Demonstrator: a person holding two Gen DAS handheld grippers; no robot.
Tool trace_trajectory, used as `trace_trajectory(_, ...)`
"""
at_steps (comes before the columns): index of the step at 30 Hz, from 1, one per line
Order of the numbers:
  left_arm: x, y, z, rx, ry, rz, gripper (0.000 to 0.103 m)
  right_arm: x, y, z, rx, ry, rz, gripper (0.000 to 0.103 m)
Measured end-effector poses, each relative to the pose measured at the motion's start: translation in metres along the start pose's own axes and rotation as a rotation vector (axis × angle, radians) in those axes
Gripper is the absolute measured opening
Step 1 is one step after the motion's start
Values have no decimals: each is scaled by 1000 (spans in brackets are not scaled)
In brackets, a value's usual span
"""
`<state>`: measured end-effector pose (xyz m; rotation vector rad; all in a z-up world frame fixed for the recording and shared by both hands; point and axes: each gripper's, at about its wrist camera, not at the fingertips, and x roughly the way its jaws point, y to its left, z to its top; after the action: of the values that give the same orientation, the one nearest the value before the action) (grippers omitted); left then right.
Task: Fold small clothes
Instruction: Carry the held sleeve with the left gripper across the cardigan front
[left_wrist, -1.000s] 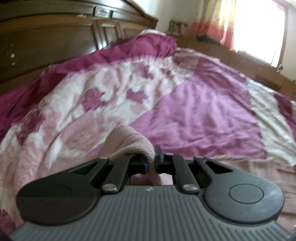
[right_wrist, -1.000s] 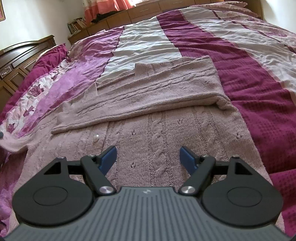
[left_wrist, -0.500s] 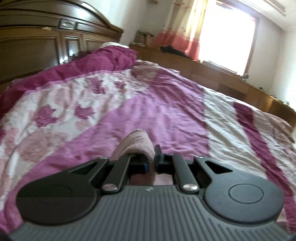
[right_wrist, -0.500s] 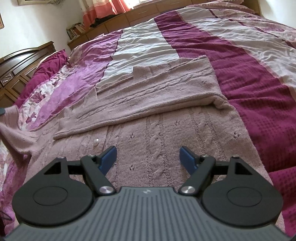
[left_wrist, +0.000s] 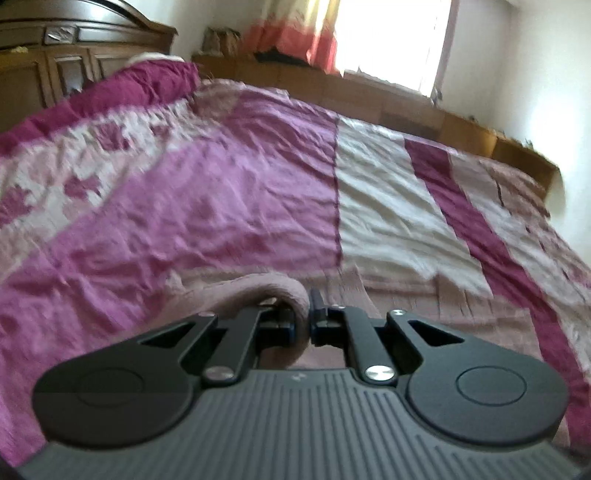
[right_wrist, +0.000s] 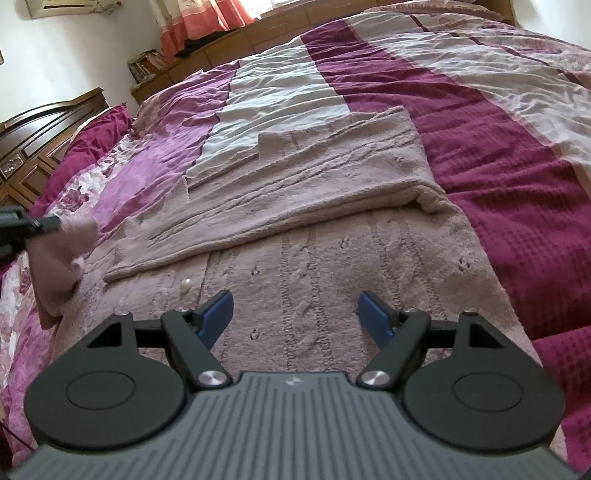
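A dusty-pink cable-knit sweater (right_wrist: 332, 236) lies spread on the bed, one sleeve folded across its body. My left gripper (left_wrist: 308, 317) is shut on the other sleeve (left_wrist: 258, 291), which loops up over its fingers. In the right wrist view that left gripper (right_wrist: 48, 221) shows at the far left edge, lifting the sleeve end (right_wrist: 62, 254) off the bed. My right gripper (right_wrist: 295, 314) hovers open just above the sweater's lower body, nothing between its blue pads.
The bedspread (right_wrist: 498, 155) has magenta, pink and cream stripes with a floral band on the left. A dark wooden headboard (left_wrist: 55, 62) stands at the left. Low wooden cabinets (left_wrist: 406, 103) and a curtained window run along the far wall.
My left gripper has carried the sleeve to the right, from over the floral band toward the sweater's body, and now appears in the right wrist view. The right gripper stayed still and open.
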<state>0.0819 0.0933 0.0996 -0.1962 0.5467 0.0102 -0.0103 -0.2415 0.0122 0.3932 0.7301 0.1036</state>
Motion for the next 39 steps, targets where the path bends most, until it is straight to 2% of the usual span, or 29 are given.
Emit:
trace_trajectory(5, 9, -12, -23, 64, 68, -18, 9, 2, -1, -1, 0, 3, -1, 81)
trace_trajectory(12, 19, -13, -41, 99, 168, -52, 11, 4, 0, -1, -5, 7, -4, 81)
trace_trajectory(14, 19, -11, -43, 104, 200, -71, 23, 5, 1, -1, -9, 9, -7, 81)
trace_trajectory(16, 16, -9, -46, 101, 218, -91, 42, 6, 3, 0, -18, 14, -7, 81)
trace_trajectory(19, 8, -7, -49, 127, 229, -101, 53, 8, 8, 3, -31, 23, 8, 81)
trace_trajectory(21, 1, -5, -52, 154, 236, -100, 56, 10, 14, 6, -40, 30, 26, 81)
trace_trajectory(24, -10, -1, -54, 174, 241, -98, 57, 13, 27, 11, -75, 44, 59, 81)
trace_trajectory(29, -24, 15, -56, 153, 247, -80, 57, 21, 56, 20, -126, 75, 121, 81)
trace_trajectory(39, -35, 52, -53, 124, 223, 37, 57, 53, 119, 29, -141, 169, 245, 81)
